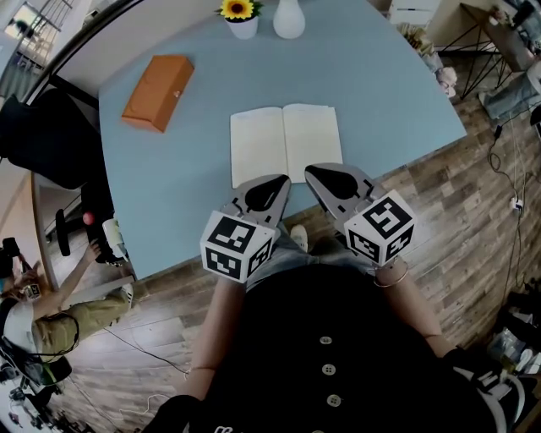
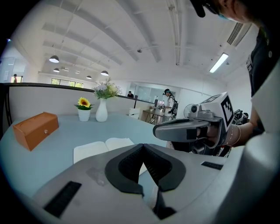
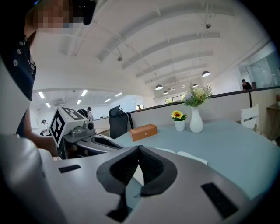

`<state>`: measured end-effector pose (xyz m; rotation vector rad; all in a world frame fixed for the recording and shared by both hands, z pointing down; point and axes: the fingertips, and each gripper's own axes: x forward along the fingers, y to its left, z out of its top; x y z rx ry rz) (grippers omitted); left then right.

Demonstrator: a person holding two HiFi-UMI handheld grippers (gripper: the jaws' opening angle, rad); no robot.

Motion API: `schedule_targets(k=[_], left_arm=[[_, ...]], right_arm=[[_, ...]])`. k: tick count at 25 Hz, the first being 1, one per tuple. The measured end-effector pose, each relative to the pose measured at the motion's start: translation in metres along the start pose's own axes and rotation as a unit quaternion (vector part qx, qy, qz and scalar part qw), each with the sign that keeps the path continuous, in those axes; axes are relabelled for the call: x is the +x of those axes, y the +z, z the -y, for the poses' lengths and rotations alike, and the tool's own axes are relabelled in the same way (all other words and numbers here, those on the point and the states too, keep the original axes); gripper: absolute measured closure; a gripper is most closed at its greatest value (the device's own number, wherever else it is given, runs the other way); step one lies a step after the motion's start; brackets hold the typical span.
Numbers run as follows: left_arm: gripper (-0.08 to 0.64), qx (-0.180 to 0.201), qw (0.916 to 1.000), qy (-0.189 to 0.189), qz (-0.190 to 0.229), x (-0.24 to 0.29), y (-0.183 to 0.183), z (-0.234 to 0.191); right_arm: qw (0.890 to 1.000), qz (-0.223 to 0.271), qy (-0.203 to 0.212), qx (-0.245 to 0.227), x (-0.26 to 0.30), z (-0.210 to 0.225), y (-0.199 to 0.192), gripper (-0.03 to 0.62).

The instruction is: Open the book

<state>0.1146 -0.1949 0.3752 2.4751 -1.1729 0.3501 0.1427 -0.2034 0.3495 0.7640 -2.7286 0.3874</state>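
Note:
The book (image 1: 286, 144) lies open on the blue table (image 1: 397, 93), two blank cream pages facing up, spine running away from me. Both grippers hover at the table's near edge, just short of the book. My left gripper (image 1: 272, 188) is shut with nothing between its jaws, and its tip is near the left page's near edge. My right gripper (image 1: 323, 178) is also shut and empty, by the right page's near edge. The left gripper view shows the book (image 2: 94, 151) beyond the closed jaws (image 2: 143, 145). In the right gripper view the book (image 3: 188, 156) peeks past the closed jaws (image 3: 139, 146).
An orange box (image 1: 158, 91) lies at the table's far left. A potted sunflower (image 1: 241, 17) and a white vase (image 1: 289, 19) stand at the far edge. A black chair (image 1: 42, 135) and a seated person (image 1: 51, 313) are off the table's left side.

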Motion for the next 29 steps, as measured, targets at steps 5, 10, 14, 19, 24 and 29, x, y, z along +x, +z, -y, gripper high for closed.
schedule_targets(k=[5, 10, 14, 19, 24, 29], left_arm=[[0.548, -0.004, 1.0000, 0.006, 0.000, -0.001, -0.002, -0.003], [0.548, -0.005, 0.9999, 0.009, -0.002, -0.001, -0.003, -0.003], [0.548, -0.007, 0.9999, 0.011, -0.002, -0.001, -0.004, -0.004], [0.548, -0.011, 0.9999, 0.011, -0.002, -0.002, -0.004, -0.003], [0.548, -0.021, 0.9998, 0.008, -0.003, -0.001, -0.009, 0.000], [0.548, -0.022, 0.9997, 0.008, -0.005, -0.003, -0.013, 0.002]], right_arm=[[1.000, 0.001, -0.005, 0.001, 0.001, 0.002, 0.000, 0.592], [1.000, 0.000, -0.005, -0.001, 0.001, 0.003, -0.002, 0.591], [1.000, -0.007, -0.004, -0.006, 0.002, 0.003, -0.005, 0.591], [1.000, -0.009, -0.001, -0.009, 0.002, -0.001, -0.007, 0.592], [1.000, -0.012, 0.002, -0.009, 0.001, -0.003, -0.011, 0.591], [1.000, -0.016, 0.002, -0.008, 0.000, -0.007, -0.016, 0.591]])
